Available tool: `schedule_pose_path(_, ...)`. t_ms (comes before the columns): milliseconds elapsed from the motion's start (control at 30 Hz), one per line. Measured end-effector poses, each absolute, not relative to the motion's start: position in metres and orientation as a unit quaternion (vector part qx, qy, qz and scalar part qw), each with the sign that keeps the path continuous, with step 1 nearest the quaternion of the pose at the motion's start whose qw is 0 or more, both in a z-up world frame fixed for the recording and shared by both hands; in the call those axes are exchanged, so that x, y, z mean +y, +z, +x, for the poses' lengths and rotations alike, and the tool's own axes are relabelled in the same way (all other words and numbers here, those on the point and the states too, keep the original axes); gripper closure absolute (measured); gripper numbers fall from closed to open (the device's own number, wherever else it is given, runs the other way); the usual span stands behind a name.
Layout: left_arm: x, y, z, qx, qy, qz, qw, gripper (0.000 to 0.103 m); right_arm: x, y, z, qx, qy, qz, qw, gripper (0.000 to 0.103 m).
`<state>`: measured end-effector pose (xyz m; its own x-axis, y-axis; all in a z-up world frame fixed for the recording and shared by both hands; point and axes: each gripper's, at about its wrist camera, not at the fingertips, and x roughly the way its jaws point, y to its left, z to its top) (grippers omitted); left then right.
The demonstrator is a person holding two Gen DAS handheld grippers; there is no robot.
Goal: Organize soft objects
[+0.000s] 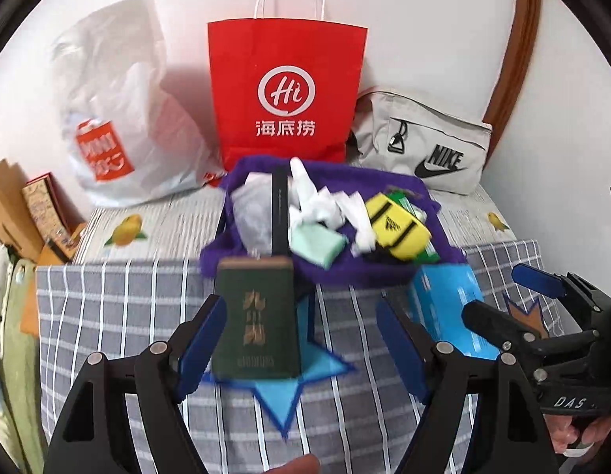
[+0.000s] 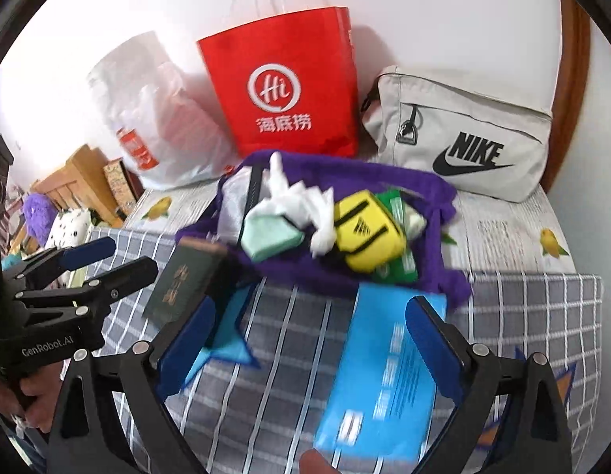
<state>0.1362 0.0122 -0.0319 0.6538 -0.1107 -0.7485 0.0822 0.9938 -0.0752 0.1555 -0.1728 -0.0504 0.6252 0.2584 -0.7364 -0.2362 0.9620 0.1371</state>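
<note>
Over checked cloth (image 1: 108, 316), left hand-held gripper (image 1: 301, 339) wide open, dark green box (image 1: 252, 318) between its fingers.

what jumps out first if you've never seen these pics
The red paper bag standing against the wall, flanked by a white plastic bag and a grey Nike pouch. In front, a purple cloth heaped with small items. Nearest, a dark green booklet between the open left tongs.

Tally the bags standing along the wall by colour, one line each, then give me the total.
Red paper bag: 1
White plastic bag: 1
Grey Nike bag: 1
Total: 3
</note>
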Motion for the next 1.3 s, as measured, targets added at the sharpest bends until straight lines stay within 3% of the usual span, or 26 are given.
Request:
schedule_pose_path(600,0.004,-0.035,-0.002,0.381,-0.043,-0.031,0.923,0.025,-0.175,-0.050,0.024,0.376,0.129,0.005,0.918,0.004)
schedule_pose_path(1300,-0.013,-0.036,-0.022,0.373,-0.044,-0.024,0.926,0.025,-0.190,-0.051,-0.013,0.354,0.113,0.009,0.928,0.000)
